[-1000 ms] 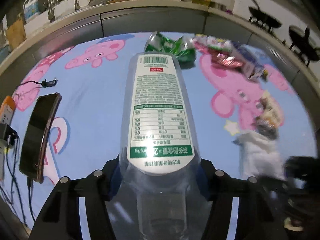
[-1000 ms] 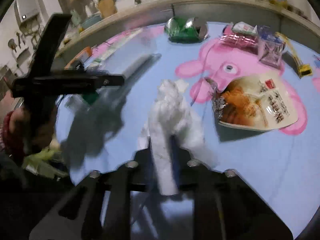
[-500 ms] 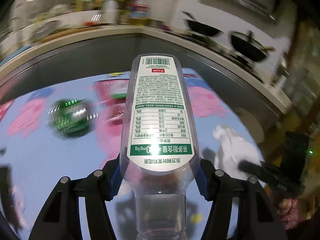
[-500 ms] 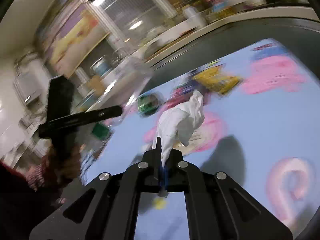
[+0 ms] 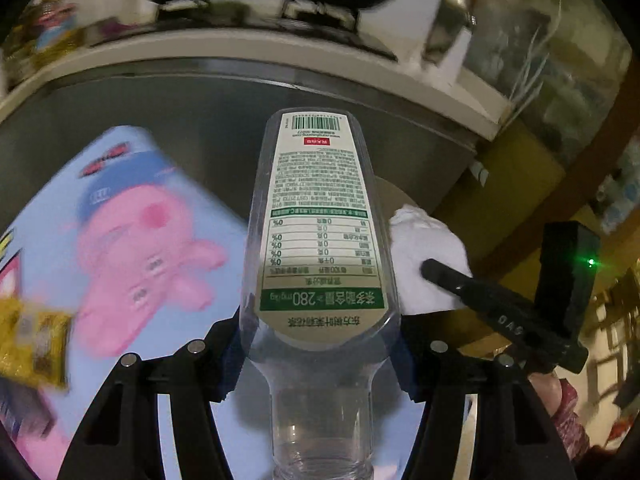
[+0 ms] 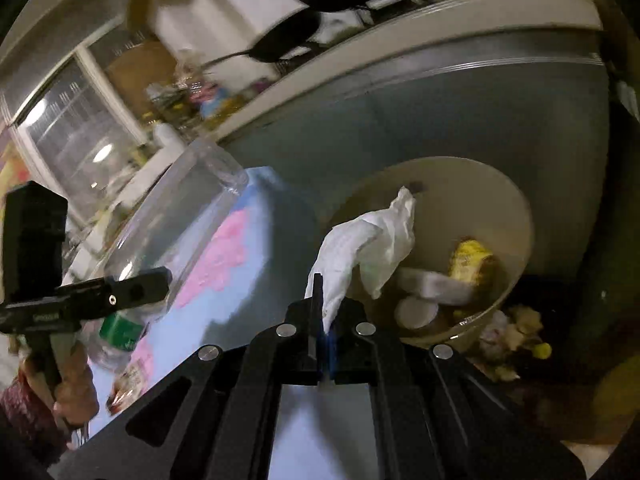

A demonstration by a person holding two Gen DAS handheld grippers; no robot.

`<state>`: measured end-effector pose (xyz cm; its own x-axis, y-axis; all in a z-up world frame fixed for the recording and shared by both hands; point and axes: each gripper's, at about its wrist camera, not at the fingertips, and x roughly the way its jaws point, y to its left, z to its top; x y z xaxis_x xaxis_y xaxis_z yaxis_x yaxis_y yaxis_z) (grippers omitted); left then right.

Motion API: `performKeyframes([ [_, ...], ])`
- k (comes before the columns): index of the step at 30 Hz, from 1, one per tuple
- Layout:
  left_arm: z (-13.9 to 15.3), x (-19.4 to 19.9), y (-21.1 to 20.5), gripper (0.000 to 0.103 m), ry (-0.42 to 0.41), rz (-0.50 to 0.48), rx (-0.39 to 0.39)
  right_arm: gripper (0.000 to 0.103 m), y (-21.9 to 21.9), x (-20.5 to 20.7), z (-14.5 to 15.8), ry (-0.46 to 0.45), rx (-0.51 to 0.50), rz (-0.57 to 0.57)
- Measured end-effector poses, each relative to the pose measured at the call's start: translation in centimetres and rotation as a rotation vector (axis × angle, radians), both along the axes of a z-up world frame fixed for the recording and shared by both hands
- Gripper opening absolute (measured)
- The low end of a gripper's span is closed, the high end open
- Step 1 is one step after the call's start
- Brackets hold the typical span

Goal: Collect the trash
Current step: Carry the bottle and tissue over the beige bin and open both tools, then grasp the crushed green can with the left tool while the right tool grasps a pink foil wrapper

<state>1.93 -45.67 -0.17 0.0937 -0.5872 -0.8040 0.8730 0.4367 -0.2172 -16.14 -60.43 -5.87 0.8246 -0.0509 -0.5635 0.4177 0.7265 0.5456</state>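
My left gripper (image 5: 320, 344) is shut on a clear empty plastic bottle (image 5: 320, 240) with a white and green label, held base forward above the table's right end. The bottle also shows in the right wrist view (image 6: 172, 232), with the left gripper (image 6: 120, 296) on it. My right gripper (image 6: 326, 312) is shut on a crumpled white tissue (image 6: 368, 248) and holds it just before the rim of a beige trash bin (image 6: 516, 216). The tissue (image 5: 428, 256) and right gripper (image 5: 460, 280) show beside the bottle in the left wrist view.
The bin holds a yellow wrapper (image 6: 468, 260) and white pieces (image 6: 432, 288). Scraps (image 6: 512, 336) lie on the floor by it. The blue pig-print tablecloth (image 5: 132, 240) carries a yellow packet (image 5: 32, 340). A grey cabinet front (image 6: 440, 120) stands behind.
Both grippers swung right, away from the table's litter, toward the table's end. The bin has come into the right wrist view. Both grips are unchanged.
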Motion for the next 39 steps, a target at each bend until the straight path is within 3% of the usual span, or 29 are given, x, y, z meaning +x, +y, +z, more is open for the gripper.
performKeyframes([
  [5, -2.7, -0.6, -6.6, 0.062, 0.018, -0.065, 0.084, 0.005, -2.8, 1.8, -1.9, 0.056, 0.02, -0.053],
  [6, -3.3, -0.6, -7.7, 0.067, 0.012, -0.07, 0.103, 0.013, -3.2, 2.0, -2.2, 0.063, 0.016, -0.062],
  [7, -3.9, -0.6, -8.6, 0.084, -0.009, -0.064, 0.129, 0.024, -3.5, 2.2, -2.5, 0.072, 0.015, -0.067],
  [8, -4.1, -0.6, -8.9, 0.087, -0.035, -0.044, 0.14, 0.055, -3.7, 2.3, -2.8, 0.078, 0.016, -0.078],
  [9, -4.1, -0.5, -9.1, 0.087, -0.057, -0.025, 0.141, 0.064, -3.6, 2.3, -2.7, 0.075, 0.012, -0.096],
  [12, -3.2, -0.2, -8.4, 0.086, -0.056, 0.015, 0.118, 0.064, -3.3, 1.1, -2.2, 0.042, -0.005, -0.152],
  [16, -0.6, -1.1, -4.9, 0.086, -0.089, 0.039, 0.029, 0.064, -3.1, -0.6, -1.1, -0.007, -0.025, -0.203],
  [21, 1.2, -3.0, 1.8, 0.086, -0.095, 0.071, -0.049, 0.062, -1.6, -1.7, 0.5, -0.092, 0.019, -0.184],
  [28, 2.0, -3.0, 15.3, 0.085, -0.071, 0.185, -0.096, 0.046, 3.6, 1.5, 2.5, -0.136, 0.042, 0.008],
  [31, 1.6, -2.0, 21.4, 0.083, -0.074, 0.306, -0.077, 0.044, 6.9, 4.5, 2.9, -0.12, 0.036, 0.108],
  [37, 1.3, 2.6, 35.9, 0.084, -0.08, 0.673, -0.036, 0.045, 14.8, 10.2, 3.3, -0.067, 0.017, 0.307],
  [39, 1.4, 4.3, 39.8, 0.084, -0.042, 0.783, -0.058, 0.045, 17.7, 11.9, 3.5, -0.05, 0.01, 0.37],
])
